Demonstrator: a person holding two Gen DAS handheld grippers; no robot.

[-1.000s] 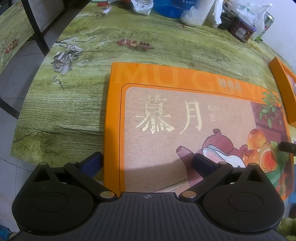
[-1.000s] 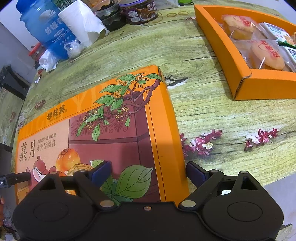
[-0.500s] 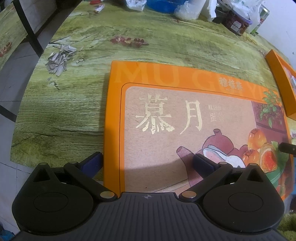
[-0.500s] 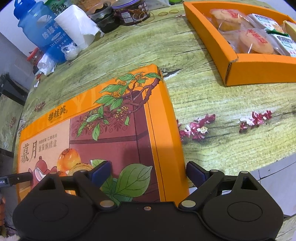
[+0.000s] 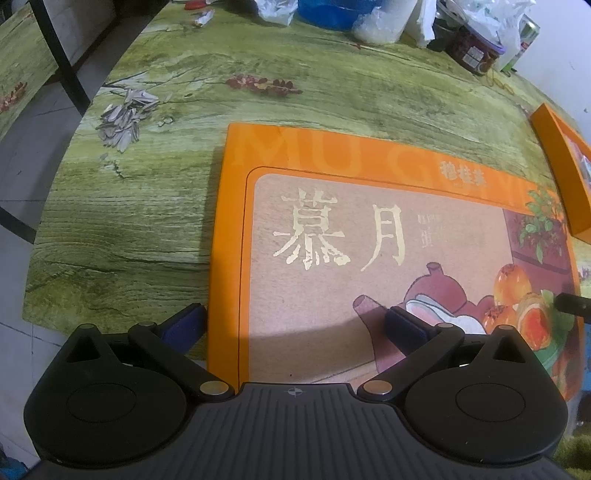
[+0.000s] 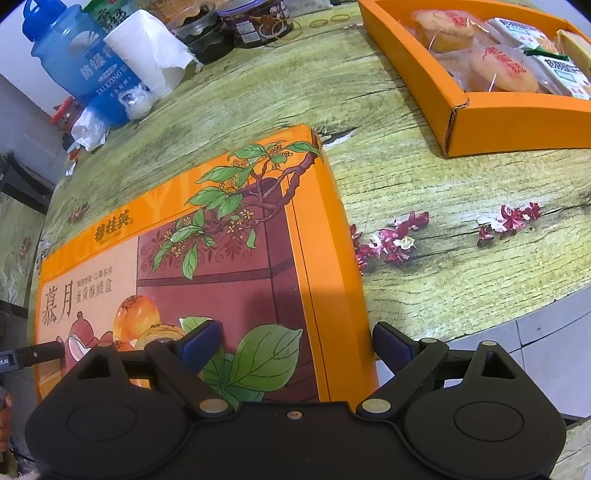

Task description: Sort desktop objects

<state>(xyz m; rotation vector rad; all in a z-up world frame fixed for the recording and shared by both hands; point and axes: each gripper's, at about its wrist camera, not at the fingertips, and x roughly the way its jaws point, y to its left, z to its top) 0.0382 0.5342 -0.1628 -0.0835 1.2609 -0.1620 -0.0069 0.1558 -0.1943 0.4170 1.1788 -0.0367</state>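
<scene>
Box lid (image 5: 369,236): a flat orange lid printed with gold characters, a teapot and pastries is seen lying on the green wood-grain tablecloth (image 5: 122,221), near the table's front edge.
Left gripper (image 5: 295,321): the fingers are spread wide; the lid's left edge is straddled, one blue pad being just outside that edge over the cloth and the other over the printed panel. Contact with the lid cannot be told.
Right gripper (image 6: 295,341): the fingers are likewise spread; the lid's right edge is straddled, one pad being over the leaf print and the other just past the orange border. Whether anything is touched cannot be told.
Open tray (image 6: 454,103): an orange box base is seen further back and to the right, well apart from the lid, with wrapped pastries (image 6: 502,70) held inside.
Far edge of table: a blue water jug (image 6: 81,70), a white paper roll (image 6: 147,55) and dark jars (image 6: 255,22) are grouped there.
Left side of table: a small heap of seed husks (image 5: 123,118) is seen on the cloth, apart from the lid.
</scene>
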